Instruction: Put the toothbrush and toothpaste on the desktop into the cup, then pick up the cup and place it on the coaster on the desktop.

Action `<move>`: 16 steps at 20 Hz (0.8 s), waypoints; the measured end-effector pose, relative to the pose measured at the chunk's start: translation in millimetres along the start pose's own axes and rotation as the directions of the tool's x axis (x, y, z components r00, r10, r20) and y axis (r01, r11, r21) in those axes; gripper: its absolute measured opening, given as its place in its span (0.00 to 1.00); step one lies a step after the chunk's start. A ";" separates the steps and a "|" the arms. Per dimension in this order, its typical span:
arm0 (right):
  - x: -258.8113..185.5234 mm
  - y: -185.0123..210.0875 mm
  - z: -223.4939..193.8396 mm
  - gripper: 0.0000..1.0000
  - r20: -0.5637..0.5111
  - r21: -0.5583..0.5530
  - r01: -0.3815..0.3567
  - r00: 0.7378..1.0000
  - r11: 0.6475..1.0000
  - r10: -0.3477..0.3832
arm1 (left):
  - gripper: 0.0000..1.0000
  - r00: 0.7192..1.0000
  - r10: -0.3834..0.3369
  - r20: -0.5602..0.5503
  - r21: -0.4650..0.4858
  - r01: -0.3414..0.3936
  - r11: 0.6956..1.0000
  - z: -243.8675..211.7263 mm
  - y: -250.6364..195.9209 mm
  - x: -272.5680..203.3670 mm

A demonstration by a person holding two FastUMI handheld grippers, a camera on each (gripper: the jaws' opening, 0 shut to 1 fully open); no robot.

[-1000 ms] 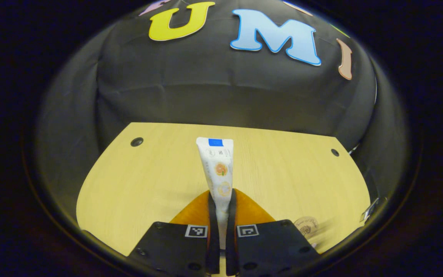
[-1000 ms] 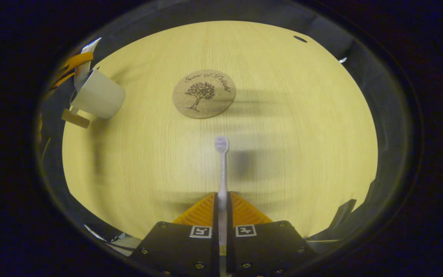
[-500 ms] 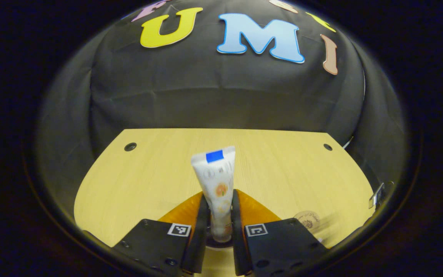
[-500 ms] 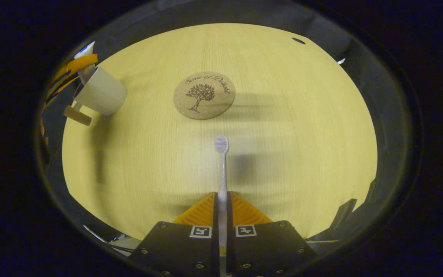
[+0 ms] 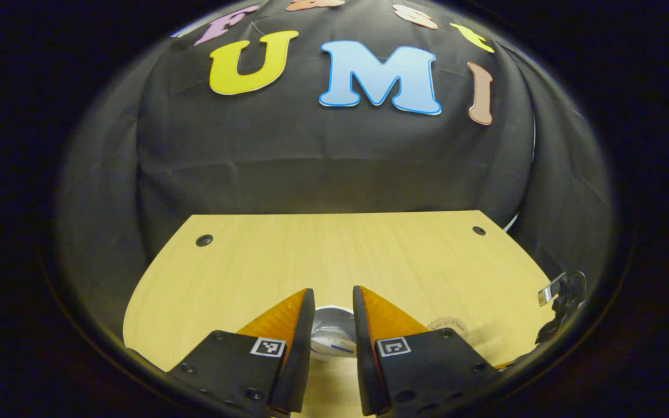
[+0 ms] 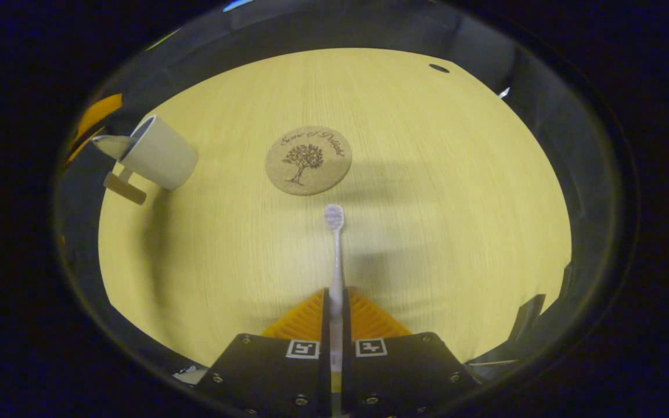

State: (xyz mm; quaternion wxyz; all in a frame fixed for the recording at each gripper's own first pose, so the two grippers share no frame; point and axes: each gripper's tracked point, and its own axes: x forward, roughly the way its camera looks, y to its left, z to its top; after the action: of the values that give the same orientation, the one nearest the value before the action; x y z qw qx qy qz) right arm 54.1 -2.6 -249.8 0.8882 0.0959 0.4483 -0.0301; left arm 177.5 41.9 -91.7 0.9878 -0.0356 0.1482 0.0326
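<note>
Two grippers are out over the table [image 6: 427, 174]. The left gripper [image 5: 333, 302] held the toothpaste [image 6: 108, 143] a second ago; now its fingers stand apart, empty, above the cup [image 5: 330, 334], and the tube sits in the cup [image 6: 160, 154] near the table's left edge, tail poking out. The right gripper [image 6: 335, 302] still pinches the toothbrush [image 6: 334, 244], head pointing toward the coaster [image 6: 308, 160] mid-table.

Toothpaste [image 6: 109, 145] pokes from white cup [image 6: 160, 154]; cork coaster [image 6: 308, 160] bare; toothbrush [image 6: 335, 249] aloft.
</note>
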 end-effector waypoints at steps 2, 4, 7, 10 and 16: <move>-12.3 12.5 26.2 0.08 0.063 0.013 -0.031 0.998 0.999 0.030 | 0.43 1.000 0.002 0.006 -0.026 -0.002 1.000 -1.3 8.0 -16.0; -27.4 29.8 57.8 0.08 0.131 0.019 -0.069 0.989 0.997 0.066 | 0.43 1.000 0.013 0.003 -0.051 -0.013 0.999 -5.0 21.7 -30.9; -49.3 62.9 108.6 0.08 0.233 0.011 -0.134 0.964 0.991 0.127 | 0.38 0.998 0.055 -0.001 -0.062 -0.055 0.997 -12.1 53.6 -52.2; -72.3 97.1 163.9 0.08 0.347 -0.013 -0.191 0.920 0.981 0.184 | 0.47 0.994 0.109 -0.005 -0.080 -0.109 0.991 -17.9 95.1 -78.2; -124.2 179.3 267.8 0.08 0.514 -0.078 -0.285 0.810 0.955 0.283 | 0.48 0.962 0.271 -0.029 -0.110 -0.272 0.956 -40.2 187.6 -133.7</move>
State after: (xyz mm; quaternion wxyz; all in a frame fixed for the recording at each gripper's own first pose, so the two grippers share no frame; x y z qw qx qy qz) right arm 216.7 116.2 30.9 0.9703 0.1510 0.1724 0.0776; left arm 24.3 218.2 -102.0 0.9693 -0.0710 0.1561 0.1761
